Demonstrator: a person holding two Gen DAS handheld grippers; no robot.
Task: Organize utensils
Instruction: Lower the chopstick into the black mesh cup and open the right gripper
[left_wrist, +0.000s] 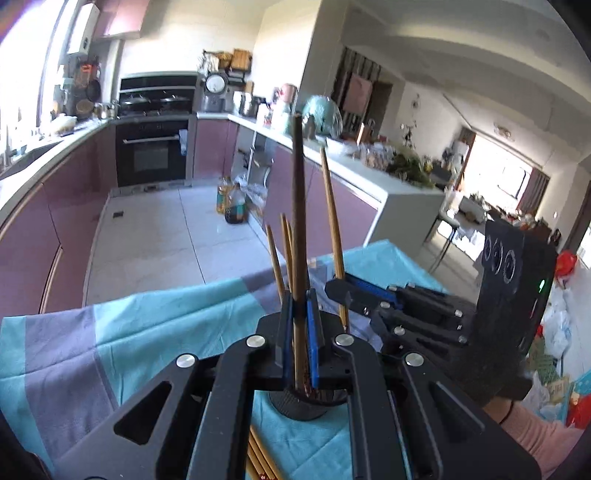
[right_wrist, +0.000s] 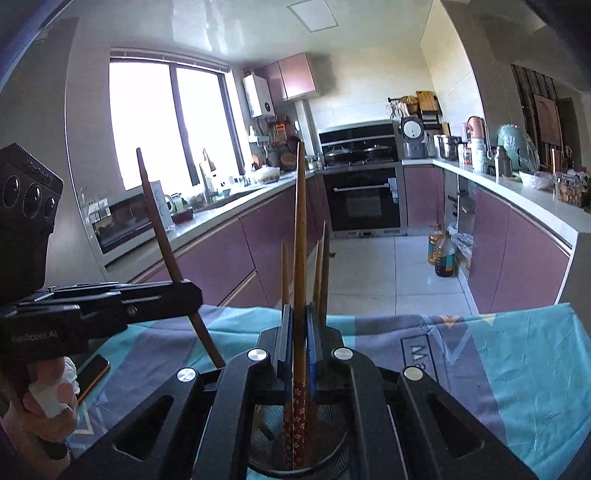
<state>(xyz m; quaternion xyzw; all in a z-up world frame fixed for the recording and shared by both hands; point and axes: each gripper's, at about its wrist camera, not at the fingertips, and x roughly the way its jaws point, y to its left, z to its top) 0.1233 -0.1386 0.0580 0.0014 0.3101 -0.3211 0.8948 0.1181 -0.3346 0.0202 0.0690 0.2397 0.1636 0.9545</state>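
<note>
My left gripper (left_wrist: 300, 306) is shut on a dark brown chopstick (left_wrist: 298, 206) that stands nearly upright, its lower end over a black mesh holder (left_wrist: 299, 404). Beside it on the right, my right gripper (left_wrist: 341, 291) is shut on a light wooden chopstick (left_wrist: 332, 218). From the right wrist, that gripper (right_wrist: 299, 314) grips the chopstick (right_wrist: 300, 240), whose red flowered end reaches into the holder (right_wrist: 325, 454). The left gripper (right_wrist: 190, 295) holds its tilted dark chopstick (right_wrist: 159, 218) at the left. Several other chopsticks (right_wrist: 322, 273) stand in the holder. Loose chopsticks (left_wrist: 258, 458) lie on the cloth.
A teal and grey tablecloth (left_wrist: 166, 332) covers the table. A dark phone (right_wrist: 92, 373) lies near a hand (right_wrist: 48, 402) on the left gripper's handle. Beyond the table edge are a tiled floor, oil bottles (right_wrist: 441, 253), purple cabinets and an oven (right_wrist: 364, 199).
</note>
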